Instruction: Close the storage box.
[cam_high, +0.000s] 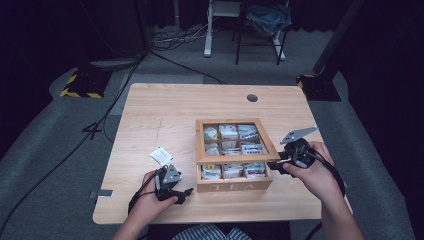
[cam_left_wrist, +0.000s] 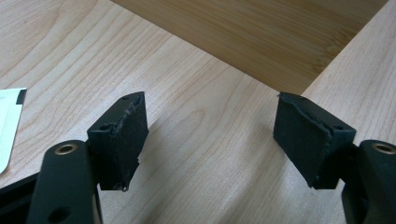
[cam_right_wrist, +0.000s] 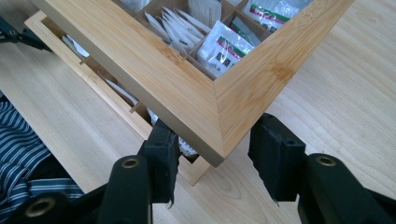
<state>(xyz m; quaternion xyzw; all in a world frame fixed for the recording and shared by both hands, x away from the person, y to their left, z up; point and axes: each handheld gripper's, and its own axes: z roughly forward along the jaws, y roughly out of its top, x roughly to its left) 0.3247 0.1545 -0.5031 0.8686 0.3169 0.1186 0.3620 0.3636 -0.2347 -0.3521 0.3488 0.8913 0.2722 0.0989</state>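
In the high view, a wooden tea box (cam_high: 233, 185) stands on the table (cam_high: 165, 107), its glass-paned lid (cam_high: 235, 157) lifted off the front edge and tilted. The right gripper (cam_high: 281, 162) meets the lid's near right corner, and the right hand (cam_high: 312, 172) holds it there. The left gripper (cam_high: 185, 192) rests low on the table, just to the left of the box's front, its jaws apart with nothing between them. A loose tea packet (cam_high: 161, 155) lies on the table beyond the left gripper, apart from it.

In the left gripper view, the two black jaws stand wide open over bare table (cam_left_wrist: 201, 140). Ahead of them and between their lines runs the side wall of the tea box (cam_left_wrist: 261, 32), clear of both pads. A corner of the tea packet (cam_left_wrist: 8, 126) lies outside the left-hand jaw.

In the right gripper view, the jaws grip the corner of the lid (cam_right_wrist: 219, 107): one jaw sits under the frame, inside the gap above the box (cam_right_wrist: 93, 88), the other on the outer side. Beyond the jaws, through the pane, tea bags (cam_right_wrist: 224, 46) fill the compartments. Far off to the upper left of the jaws, the left gripper (cam_right_wrist: 18, 37) just enters. Striped cloth (cam_right_wrist: 23, 154) shows to the left of the jaws.
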